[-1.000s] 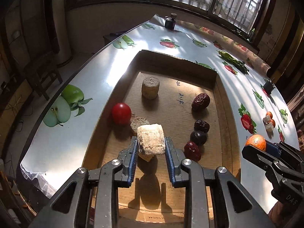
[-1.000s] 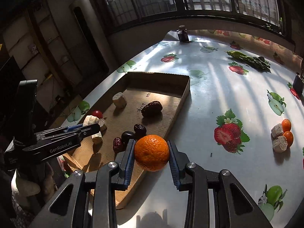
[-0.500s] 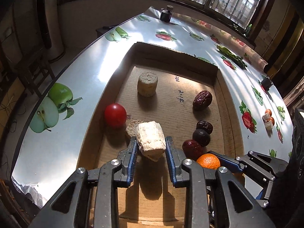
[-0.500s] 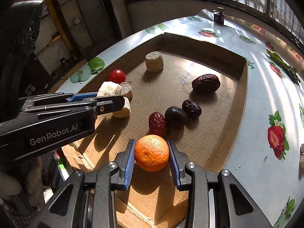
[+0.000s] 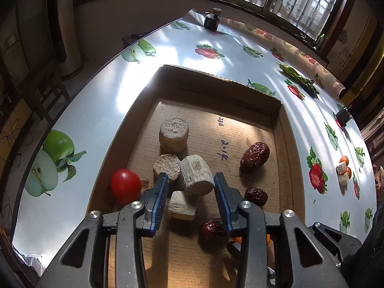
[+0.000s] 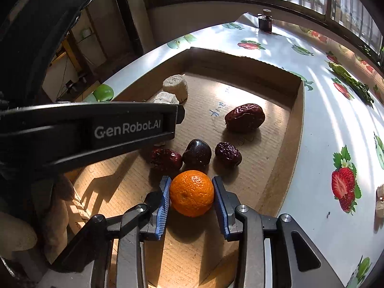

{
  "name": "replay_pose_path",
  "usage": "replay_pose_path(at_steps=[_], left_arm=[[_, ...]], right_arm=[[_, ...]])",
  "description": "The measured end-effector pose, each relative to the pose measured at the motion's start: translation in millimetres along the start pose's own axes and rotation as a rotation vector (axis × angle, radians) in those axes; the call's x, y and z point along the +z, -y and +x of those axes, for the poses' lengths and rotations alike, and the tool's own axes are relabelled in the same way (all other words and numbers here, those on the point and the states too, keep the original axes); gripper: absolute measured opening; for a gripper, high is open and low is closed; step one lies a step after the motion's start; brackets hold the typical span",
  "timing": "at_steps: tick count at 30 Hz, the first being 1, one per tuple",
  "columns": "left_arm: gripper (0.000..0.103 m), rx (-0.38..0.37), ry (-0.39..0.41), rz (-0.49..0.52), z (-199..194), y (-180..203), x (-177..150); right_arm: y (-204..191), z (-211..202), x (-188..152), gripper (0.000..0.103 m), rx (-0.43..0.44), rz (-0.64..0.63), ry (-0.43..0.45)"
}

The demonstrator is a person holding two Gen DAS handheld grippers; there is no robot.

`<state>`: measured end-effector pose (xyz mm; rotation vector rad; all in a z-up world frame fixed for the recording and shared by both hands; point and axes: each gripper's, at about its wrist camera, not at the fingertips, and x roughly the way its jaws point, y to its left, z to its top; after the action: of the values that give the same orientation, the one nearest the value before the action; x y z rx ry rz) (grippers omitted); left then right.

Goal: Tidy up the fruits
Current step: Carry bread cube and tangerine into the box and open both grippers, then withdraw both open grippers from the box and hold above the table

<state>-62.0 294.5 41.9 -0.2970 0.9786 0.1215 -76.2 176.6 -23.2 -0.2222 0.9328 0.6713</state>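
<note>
- The left tongs (image 5: 190, 188) stood spread, their blue pads either side of a pale cut chunk (image 5: 196, 177) with a gap to each; nothing was pinched. The chunk lay tilted, leaning on a second chunk (image 5: 182, 205) beneath it and touching a round-topped piece (image 5: 166, 165) at its left. This looked like a release done low over the group so that like pieces gathered together.
- The right tongs (image 6: 191, 193) bracketed the orange (image 6: 192, 193). The left pad touched its skin; on the right a thin sliver of gap seemed to show, so I could not tell whether the grip held or had just let go. The orange sat low over the floor of the cardboard tray (image 6: 294, 120), just short of the dark fruits, which suggested it was being set down beside them.
- In the tray, by the left wrist view: a red tomato (image 5: 125, 186) near the left wall, a larger pale cylinder (image 5: 173, 134) standing apart further in, and the chunk cluster at centre.
- In the right wrist view: a big wrinkled date (image 6: 244, 117), a smaller date (image 6: 228, 153), a smooth dark plum-like fruit (image 6: 197, 153) and another date (image 6: 165, 159), the last three in a near row.
- On the bench (image 5: 91, 120), outside the tray, small orange fruits and pale pieces (image 5: 343, 171) were waiting, so sorting appeared unfinished.
</note>
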Motion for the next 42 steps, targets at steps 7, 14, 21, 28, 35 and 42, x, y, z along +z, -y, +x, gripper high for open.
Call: replay_pose_path(at_steps=[7,14,21,28,35,42], left_arm=[[0.068,0.098,0.175,-0.047,-57.4,0.0,-13.1],[0.089,0.218,0.319,0.006,-96.3,36.1,-32.6],[0.089,0.221,0.329,0.098,-99.0,79.6,-44.7],[0.089,0.206,0.307,0.12,-96.1,96.7,-51.0],[0.089,0.207,0.305,0.128,-94.0,102.8,-52.9],[0.088,0.205,0.303,0.127,-92.3,105.0,-53.6]], right_arm=[[8.3,-34.9,-8.9,0.04,0.008,0.06,0.099],[46.4,-78.1,-39.6,0.047,-0.002,0.283,0.21],[77.7,-115.7,-62.8,0.055,-0.149,0.415,0.337],[102.7,-115.4,-78.9,0.055,-0.064,0.516,0.313],[102.6,-106.6,-85.6,0.055,-0.069,0.501,0.272],[98.9,-101.8,-84.6,0.055,-0.079,0.478,0.257]])
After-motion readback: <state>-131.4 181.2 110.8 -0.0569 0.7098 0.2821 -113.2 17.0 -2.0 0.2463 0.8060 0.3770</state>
